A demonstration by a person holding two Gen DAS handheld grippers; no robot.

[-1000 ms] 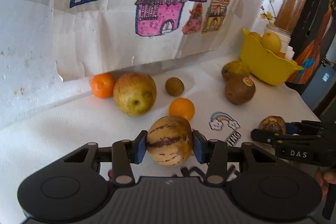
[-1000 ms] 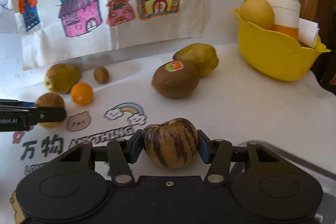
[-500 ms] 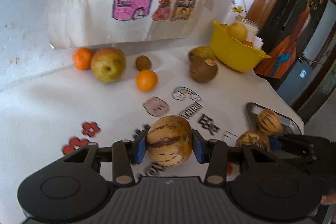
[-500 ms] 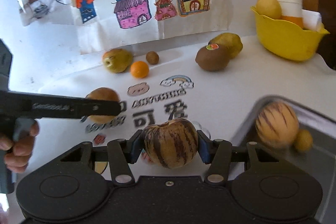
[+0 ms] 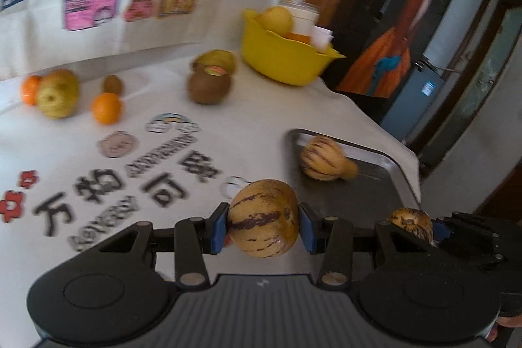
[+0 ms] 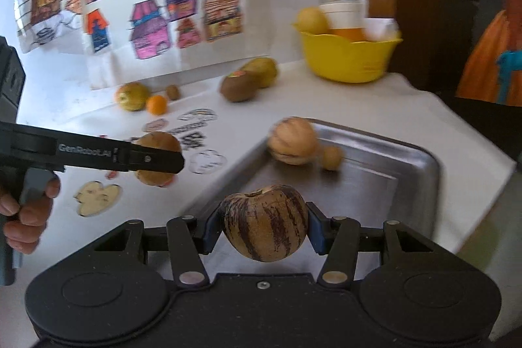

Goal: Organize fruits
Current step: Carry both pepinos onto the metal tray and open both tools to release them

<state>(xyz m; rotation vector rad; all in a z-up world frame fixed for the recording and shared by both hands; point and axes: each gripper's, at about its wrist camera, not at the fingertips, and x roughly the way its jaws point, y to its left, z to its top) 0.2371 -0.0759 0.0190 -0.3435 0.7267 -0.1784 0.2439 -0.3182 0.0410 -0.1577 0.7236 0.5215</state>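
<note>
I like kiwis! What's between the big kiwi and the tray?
Only bare white cloth between the kiwi and the tray, seen in the right wrist view.

White table [image 5: 261,126], fruit, steel tray [image 6: 407,158]

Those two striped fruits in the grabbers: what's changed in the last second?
Both grippers carried their striped fruits across the table to the metal tray. The left gripper and right gripper stayed clamped; nothing was let go. The loose fruit and yellow bowl haven't moved.

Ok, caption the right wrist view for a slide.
Right tongs hold a striped melon above a steel tray; left tongs carry another alongside.
</note>
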